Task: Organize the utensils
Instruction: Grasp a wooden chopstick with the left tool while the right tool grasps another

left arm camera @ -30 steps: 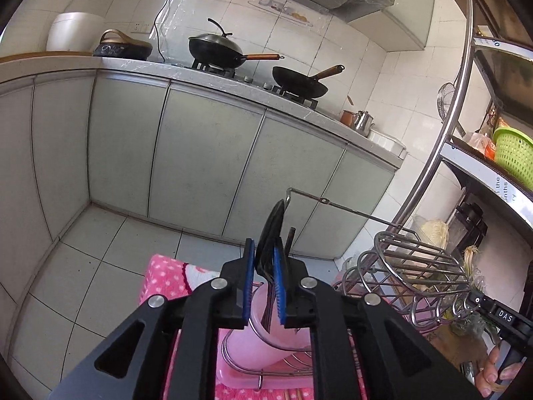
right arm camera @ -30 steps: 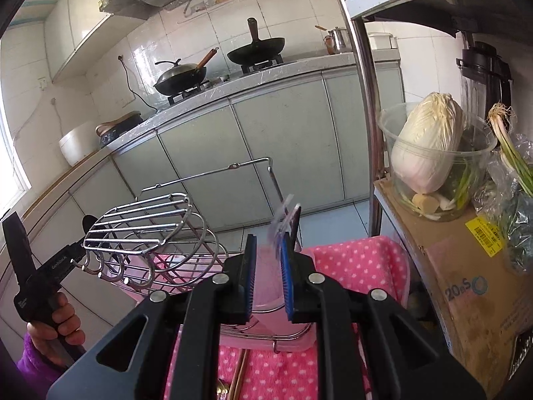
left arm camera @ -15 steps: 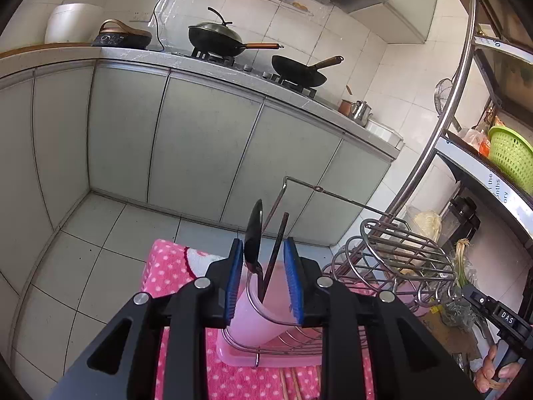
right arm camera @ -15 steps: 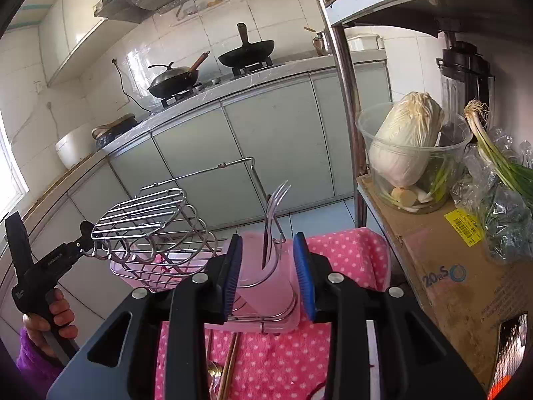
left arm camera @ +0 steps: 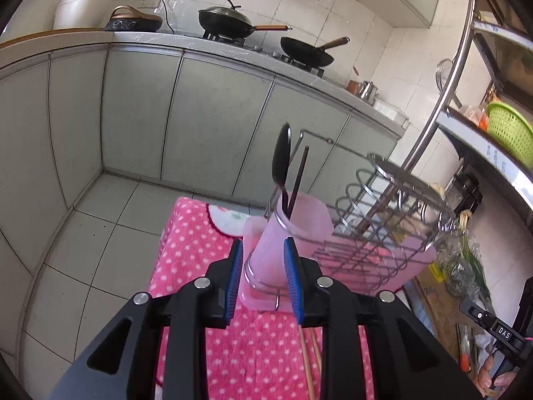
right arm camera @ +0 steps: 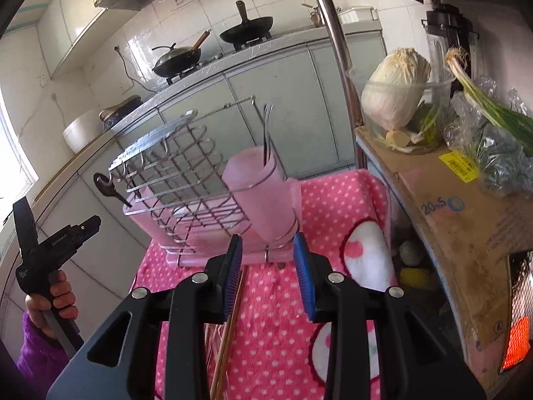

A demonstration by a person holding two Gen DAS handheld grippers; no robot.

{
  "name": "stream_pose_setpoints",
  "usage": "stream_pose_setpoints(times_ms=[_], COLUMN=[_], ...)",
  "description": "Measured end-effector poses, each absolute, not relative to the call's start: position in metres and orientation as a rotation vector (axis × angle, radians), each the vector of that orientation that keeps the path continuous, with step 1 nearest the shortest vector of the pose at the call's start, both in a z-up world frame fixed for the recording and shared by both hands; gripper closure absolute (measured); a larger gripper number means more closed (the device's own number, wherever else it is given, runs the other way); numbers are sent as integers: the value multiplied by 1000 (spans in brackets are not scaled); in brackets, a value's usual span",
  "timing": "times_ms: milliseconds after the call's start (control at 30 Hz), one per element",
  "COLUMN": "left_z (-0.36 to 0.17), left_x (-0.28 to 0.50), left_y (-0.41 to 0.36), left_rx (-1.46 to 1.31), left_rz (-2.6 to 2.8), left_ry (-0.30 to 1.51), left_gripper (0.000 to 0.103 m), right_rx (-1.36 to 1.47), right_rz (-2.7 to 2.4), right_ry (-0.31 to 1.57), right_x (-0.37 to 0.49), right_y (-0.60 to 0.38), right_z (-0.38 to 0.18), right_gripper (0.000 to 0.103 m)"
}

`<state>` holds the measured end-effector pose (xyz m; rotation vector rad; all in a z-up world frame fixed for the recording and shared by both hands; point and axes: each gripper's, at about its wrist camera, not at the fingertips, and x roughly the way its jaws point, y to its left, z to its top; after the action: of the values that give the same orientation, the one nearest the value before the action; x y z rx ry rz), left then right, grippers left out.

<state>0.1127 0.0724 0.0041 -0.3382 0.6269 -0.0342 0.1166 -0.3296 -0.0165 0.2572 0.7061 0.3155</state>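
A wire utensil rack [left arm camera: 383, 220] on a pink tray stands on a pink dotted cloth [left arm camera: 200, 250]. Its left pink cup [left arm camera: 293, 223] holds a dark spoon [left arm camera: 281, 163] and a chopstick [left arm camera: 299, 176]. Its right pink cup [right arm camera: 260, 193] holds a metal fork [right arm camera: 268, 130]. My left gripper [left arm camera: 263, 273] is open and empty, just in front of the left cup. My right gripper [right arm camera: 268, 270] is open and empty, in front of the right cup. Wooden chopsticks [right arm camera: 230, 326] lie on the cloth below the grippers, also in the left wrist view [left arm camera: 308, 363].
A cardboard box [right arm camera: 466, 226] with a bowl of cabbage [right arm camera: 396, 90] and green onions [right arm camera: 489, 106] stands right of the cloth. A steel shelf post [right arm camera: 336, 53] rises behind it. Kitchen cabinets [left arm camera: 200, 116] with woks [left arm camera: 226, 20] are beyond the tiled floor.
Both grippers opened, letting go of the spoon and the fork into their cups, then drew back and down from the rack.
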Motion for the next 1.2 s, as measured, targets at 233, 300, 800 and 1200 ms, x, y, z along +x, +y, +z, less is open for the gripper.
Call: stream_pose_setpoints(times_ms=[233, 300, 800, 1200], left_z=[-54, -70, -138, -139], left_x=[116, 124, 168, 169], left_y=[35, 22, -47, -39], left_rx=[-309, -316, -201, -190], left_rz=[-120, -147, -105, -119], left_ry=[869, 936, 1157, 1164], left_gripper=[86, 87, 87, 96], right_rx=[300, 309, 300, 288], right_rz=[385, 396, 411, 425], right_ry=[875, 912, 1015, 1100], right_x=[124, 127, 141, 166], right_y=[-305, -300, -285, -256], right_z=[-68, -78, -114, -136], right_gripper=[75, 77, 77, 77])
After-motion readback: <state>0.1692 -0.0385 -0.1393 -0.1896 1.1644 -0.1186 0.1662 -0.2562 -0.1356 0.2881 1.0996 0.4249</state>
